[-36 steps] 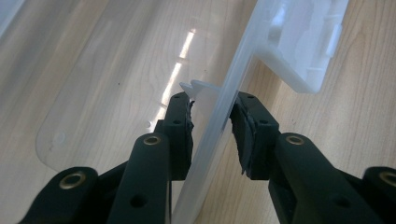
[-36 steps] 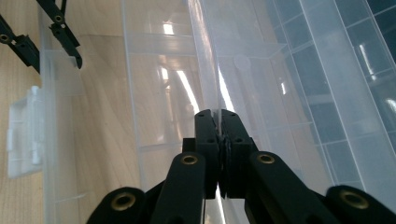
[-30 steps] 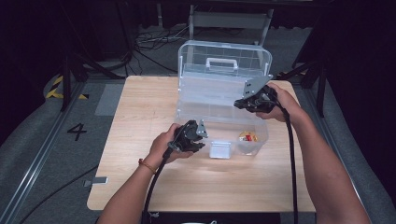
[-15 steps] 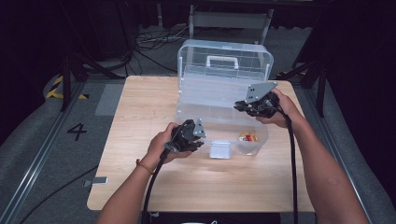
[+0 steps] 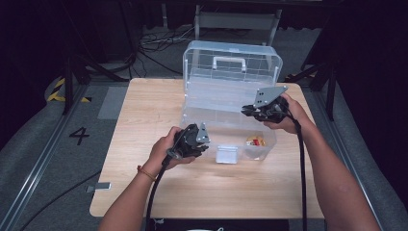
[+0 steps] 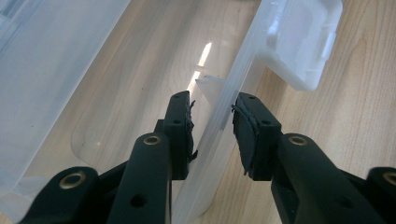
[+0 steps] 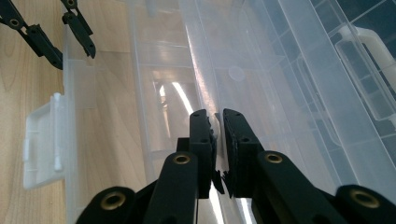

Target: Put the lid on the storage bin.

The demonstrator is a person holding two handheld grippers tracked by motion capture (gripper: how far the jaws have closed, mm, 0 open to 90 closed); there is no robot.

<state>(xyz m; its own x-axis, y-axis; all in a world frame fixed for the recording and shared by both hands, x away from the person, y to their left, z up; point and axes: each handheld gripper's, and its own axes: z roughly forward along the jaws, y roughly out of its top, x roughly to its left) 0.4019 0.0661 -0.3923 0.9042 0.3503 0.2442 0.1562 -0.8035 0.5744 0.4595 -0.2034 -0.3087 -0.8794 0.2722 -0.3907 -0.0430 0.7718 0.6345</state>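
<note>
A clear plastic box [image 5: 211, 108] stands mid-table, its lid [image 5: 231, 67] with a white handle raised at the back. My left gripper [image 5: 204, 140] is at the front wall. In the left gripper view it [image 6: 212, 116] is open, its jaws straddling the front rim [image 6: 233, 88] with a gap on the left side. My right gripper [image 5: 247, 111] is at the box's right end. In the right gripper view it [image 7: 215, 122] is shut on a thin clear edge of the box. The left gripper [image 7: 74, 56] appears far off there, astride the front wall.
A white latch [image 5: 226, 154] hangs down flat off the front wall onto the wooden table [image 5: 144, 110]. A small red and yellow object [image 5: 255, 141] lies inside the box at its front right corner. Cables trail back from both grippers toward the table's front edge.
My right gripper has shifted slightly left and rolled, so its grey plate now tilts upward. The left gripper has stayed at the front wall.
</note>
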